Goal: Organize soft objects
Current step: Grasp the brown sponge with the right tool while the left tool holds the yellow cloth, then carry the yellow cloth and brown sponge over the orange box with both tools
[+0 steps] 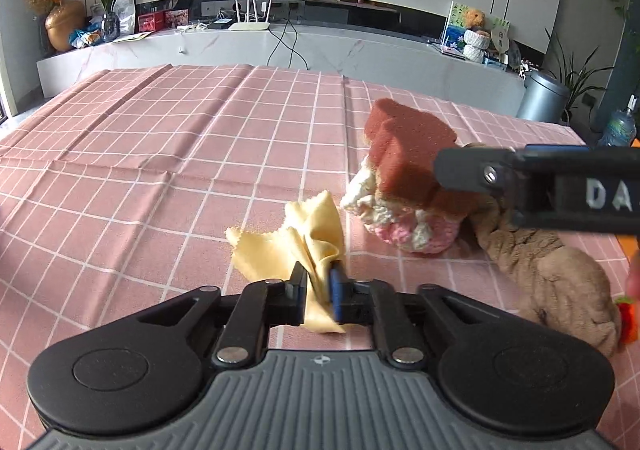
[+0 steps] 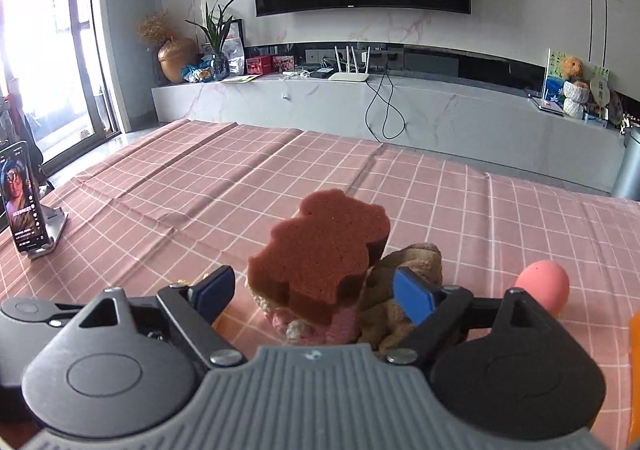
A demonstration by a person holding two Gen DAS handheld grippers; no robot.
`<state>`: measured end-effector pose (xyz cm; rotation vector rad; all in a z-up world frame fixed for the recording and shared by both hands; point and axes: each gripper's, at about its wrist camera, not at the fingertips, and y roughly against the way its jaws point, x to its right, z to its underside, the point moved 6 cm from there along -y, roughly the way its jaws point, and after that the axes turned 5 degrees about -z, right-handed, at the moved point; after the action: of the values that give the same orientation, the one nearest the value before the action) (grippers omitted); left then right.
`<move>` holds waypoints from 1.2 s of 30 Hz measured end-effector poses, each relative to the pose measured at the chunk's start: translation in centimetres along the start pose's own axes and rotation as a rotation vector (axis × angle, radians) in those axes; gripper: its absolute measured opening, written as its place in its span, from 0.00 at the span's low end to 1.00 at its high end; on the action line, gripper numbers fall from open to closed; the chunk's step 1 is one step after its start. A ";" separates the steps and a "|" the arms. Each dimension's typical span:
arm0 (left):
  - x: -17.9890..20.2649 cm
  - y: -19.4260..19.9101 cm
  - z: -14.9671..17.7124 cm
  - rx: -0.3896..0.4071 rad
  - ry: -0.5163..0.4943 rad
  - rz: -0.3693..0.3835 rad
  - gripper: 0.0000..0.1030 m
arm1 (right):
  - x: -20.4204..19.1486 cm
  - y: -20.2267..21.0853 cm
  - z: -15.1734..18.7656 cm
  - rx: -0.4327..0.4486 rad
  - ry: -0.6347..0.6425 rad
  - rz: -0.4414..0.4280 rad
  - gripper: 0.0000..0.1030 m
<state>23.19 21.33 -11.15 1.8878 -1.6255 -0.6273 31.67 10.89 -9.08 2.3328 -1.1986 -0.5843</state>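
Both cameras sit low on their claws, looking forward and down across the pink checked worktop (image 1: 160, 153) toward the far television wall. The left view sits left of the brown sponge (image 1: 408, 153); the right view looks at that sponge from close behind.

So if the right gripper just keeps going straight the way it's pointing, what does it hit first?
Most likely the brown sponge. It sits right between the open right gripper fingers, atop a pink and cream knit piece. Depth is hard to judge.
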 end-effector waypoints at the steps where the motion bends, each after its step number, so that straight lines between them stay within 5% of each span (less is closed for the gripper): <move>1: -0.2 -0.4 0.1 -0.003 -0.001 0.002 0.42 | 0.2 -0.7 -0.1 -0.003 -0.012 0.001 0.91; 4: -0.5 -0.7 0.4 0.011 -0.016 -0.033 0.69 | 0.6 -2.3 -0.5 -0.015 -0.049 -0.002 0.94; 9: -1.1 -0.9 0.4 0.015 0.014 -0.054 0.75 | 1.1 -4.5 -0.5 -0.056 -0.107 -0.029 0.94; 11: -1.5 -1.6 0.6 -0.006 0.042 -0.050 0.74 | 1.1 -5.0 -0.3 -0.069 -0.117 -0.046 0.81; 14: -1.6 -1.9 0.4 0.003 0.074 -0.037 0.64 | 0.9 -5.0 -0.1 -0.063 -0.092 -0.042 0.73; 18: -0.7 -2.0 0.1 0.016 0.055 -0.026 0.23 | 0.7 -4.3 0.1 -0.046 -0.067 -0.044 0.68; 21: -0.1 -2.1 0.0 0.024 0.021 -0.032 0.13 | 0.6 -3.7 0.0 -0.031 -0.034 -0.044 0.64; 36: 0.7 3.0 -1.5 0.118 0.085 0.002 0.10 | 0.1 5.4 -0.4 0.052 0.057 -0.072 0.63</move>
<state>22.14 20.50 -8.03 1.9683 -1.6414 -0.4523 28.43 8.08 -5.71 2.4280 -1.1202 -0.5126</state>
